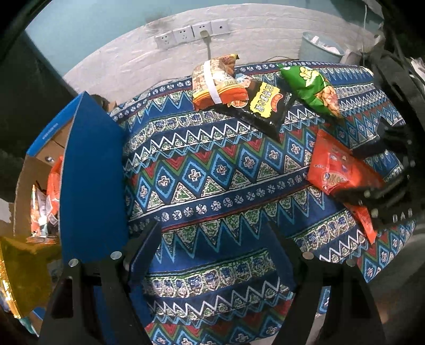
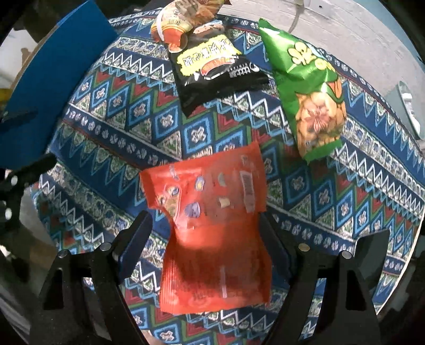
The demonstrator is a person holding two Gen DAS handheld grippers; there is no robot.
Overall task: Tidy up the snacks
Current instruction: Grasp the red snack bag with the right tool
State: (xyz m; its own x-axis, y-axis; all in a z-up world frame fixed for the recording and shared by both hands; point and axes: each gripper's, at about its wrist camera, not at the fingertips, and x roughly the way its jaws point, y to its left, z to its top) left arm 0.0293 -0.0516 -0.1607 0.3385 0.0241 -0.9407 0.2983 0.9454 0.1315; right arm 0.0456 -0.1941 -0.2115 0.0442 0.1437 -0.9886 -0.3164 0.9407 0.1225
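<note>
Several snack bags lie on a patterned cloth. A red bag lies between the open fingers of my right gripper; the fingers are apart from its sides. It also shows in the left wrist view with the right gripper over it. A black bag, a green peanut bag and an orange bag lie further back. My left gripper is open and empty above the cloth, beside a blue box flap.
An open cardboard box with blue flaps stands at the left, with several snack packs inside. A wall with power sockets runs behind the table. A pale bin stands at the back right.
</note>
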